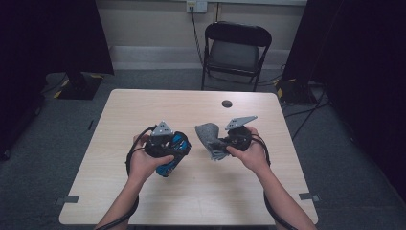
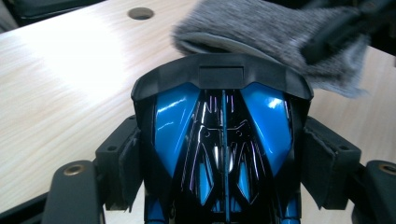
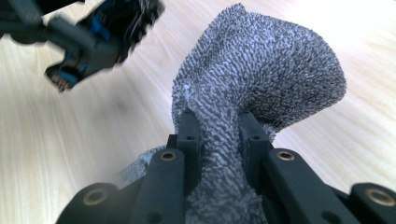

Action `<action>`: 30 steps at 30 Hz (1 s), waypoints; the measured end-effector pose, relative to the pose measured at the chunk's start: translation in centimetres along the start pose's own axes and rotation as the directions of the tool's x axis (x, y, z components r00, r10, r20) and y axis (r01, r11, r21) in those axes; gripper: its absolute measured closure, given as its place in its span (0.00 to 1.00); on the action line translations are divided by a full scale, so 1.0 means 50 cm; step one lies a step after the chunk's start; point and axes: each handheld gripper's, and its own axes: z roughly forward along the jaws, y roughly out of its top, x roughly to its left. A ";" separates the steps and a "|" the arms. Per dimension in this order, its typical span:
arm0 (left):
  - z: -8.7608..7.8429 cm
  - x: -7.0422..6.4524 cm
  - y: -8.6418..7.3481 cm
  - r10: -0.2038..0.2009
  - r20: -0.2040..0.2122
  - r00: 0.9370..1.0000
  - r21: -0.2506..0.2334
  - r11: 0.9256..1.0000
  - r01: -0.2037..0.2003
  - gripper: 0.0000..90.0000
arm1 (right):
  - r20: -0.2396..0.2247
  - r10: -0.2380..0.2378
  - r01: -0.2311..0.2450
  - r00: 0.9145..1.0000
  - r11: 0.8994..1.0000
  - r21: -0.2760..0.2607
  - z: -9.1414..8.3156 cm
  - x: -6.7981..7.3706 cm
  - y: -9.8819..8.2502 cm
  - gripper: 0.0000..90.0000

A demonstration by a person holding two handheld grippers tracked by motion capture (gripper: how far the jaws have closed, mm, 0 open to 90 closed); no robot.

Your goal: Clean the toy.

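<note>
Both pickups look done on your side. Your left tongs [image 2: 219, 154] stand wide and clamp the glossy blue-and-black toy car [image 2: 222, 140] across its body, pads [image 2: 128, 163] pressed on both flanks. From the high view the car [image 1: 173, 152] is off the tabletop [image 1: 201, 191], nose angled down and toward you, held in front of your left hand [image 1: 146, 160].

Your right tongs [image 3: 219, 135] are pressed almost together, pinching a bunched fold of the grey cloth [image 3: 261, 79]. The rest of the cloth balloons out past the tips, free and unsupported. In the high view the cloth [image 1: 209, 136] hangs just left of your right hand [image 1: 249, 153], between the two grippers, lower edge near or on the tabletop; can't tell which.

From the left gripper view the cloth [image 2: 275, 37] sits right behind the car's rear edge, close but I can't confirm contact.

My read: the job is wiping the car with the cloth. Grasping is finished, the two are brought near each other, wiping itself looks not yet started or barely started. No way to judge which faces are clean.

Left to do, as I see it: bring cloth onto the bodywork, work over the top and sides, then set both down.
</note>
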 end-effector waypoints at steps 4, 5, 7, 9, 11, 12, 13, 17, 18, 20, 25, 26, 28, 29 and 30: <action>0.009 -0.016 0.005 0.019 0.029 0.999 0.010 1.000 -0.019 0.28 | -0.011 -0.020 0.020 1.000 1.000 0.000 0.007 0.007 0.020 0.84; 0.011 -0.019 0.005 0.020 0.034 0.999 0.009 1.000 -0.020 0.28 | -0.015 -0.026 0.026 1.000 1.000 0.001 0.010 0.010 0.025 0.84; 0.015 -0.025 0.005 0.025 0.049 0.998 0.017 1.000 -0.026 0.28 | -0.027 -0.043 0.043 0.999 0.999 -0.001 0.015 0.018 0.035 0.84; 0.018 -0.028 0.004 0.028 0.056 0.998 0.022 0.999 -0.029 0.28 | -0.043 -0.058 0.058 0.997 0.998 -0.005 0.019 0.025 0.043 0.84; 0.019 -0.029 0.005 0.031 0.064 0.997 0.027 0.999 -0.033 0.28 | -0.059 -0.074 0.074 0.996 0.997 -0.006 0.023 0.031 0.050 0.84; 0.018 -0.029 0.005 0.030 0.064 0.997 0.027 0.999 -0.032 0.28 | -0.061 -0.083 0.083 0.995 0.997 -0.004 0.024 0.034 0.053 0.84; 0.018 -0.028 0.005 0.031 0.066 0.997 0.025 0.999 -0.033 0.28 | -0.061 -0.092 0.092 0.994 0.996 -0.001 0.026 0.037 0.055 0.84; 0.014 -0.022 0.003 0.031 0.060 0.998 0.028 0.999 -0.033 0.28 | -0.078 -0.104 0.105 0.991 0.995 0.003 0.028 0.040 0.055 0.84; 0.014 -0.021 0.003 0.030 0.059 0.998 0.030 0.999 -0.032 0.28 | -0.079 -0.105 0.106 0.991 0.994 0.002 0.028 0.040 0.055 0.84; 0.014 -0.021 0.002 0.027 0.059 0.998 0.031 0.999 -0.029 0.28 | -0.082 -0.114 0.114 0.990 0.993 0.003 0.028 0.042 0.054 0.84; 0.014 -0.016 0.000 0.022 0.054 0.998 0.037 0.999 -0.024 0.28 | -0.087 -0.122 0.122 0.989 0.992 0.002 0.026 0.045 0.051 0.84; 0.014 -0.016 -0.001 0.021 0.049 0.999 0.034 0.999 -0.022 0.28 | -0.091 -0.123 0.123 0.988 0.992 0.001 0.026 0.046 0.049 0.84; 0.012 -0.012 -0.001 0.024 0.043 0.999 0.037 0.999 -0.025 0.28 | -0.100 -0.123 0.124 0.987 0.992 0.003 0.025 0.047 0.045 0.84; 0.011 -0.011 -0.001 0.021 0.042 0.999 0.037 0.999 -0.023 0.28 | -0.101 -0.127 0.128 0.987 0.992 0.004 0.025 0.047 0.044 0.84; 0.011 -0.009 -0.001 0.022 0.039 0.999 0.034 0.999 -0.023 0.28 | -0.101 -0.125 0.126 0.987 0.992 0.004 0.025 0.048 0.042 0.84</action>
